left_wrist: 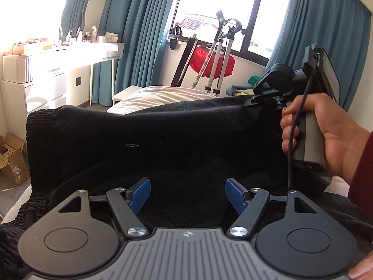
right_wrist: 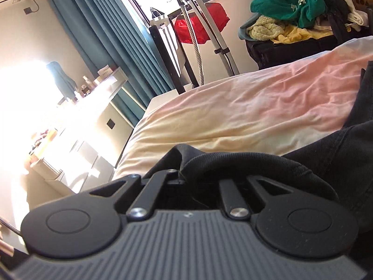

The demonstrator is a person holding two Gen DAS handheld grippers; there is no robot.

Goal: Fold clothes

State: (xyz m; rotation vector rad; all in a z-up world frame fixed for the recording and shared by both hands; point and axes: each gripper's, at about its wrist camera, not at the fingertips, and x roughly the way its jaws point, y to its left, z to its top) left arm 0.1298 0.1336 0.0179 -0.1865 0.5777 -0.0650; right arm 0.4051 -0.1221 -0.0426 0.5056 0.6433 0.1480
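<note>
The step looks like lifting one edge of the black knit garment [left_wrist: 163, 140] on the bed to fold it over. Nearest, the left gripper [left_wrist: 187, 194] hangs spread above the cloth, gripping nothing. Farther off, the right gripper [right_wrist: 180, 178] pinches the garment's hem; next, I judge, the left must pinch too.

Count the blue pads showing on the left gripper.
2: left pad and right pad, on either side of the open jaws over the black garment. None seems hidden.
</note>
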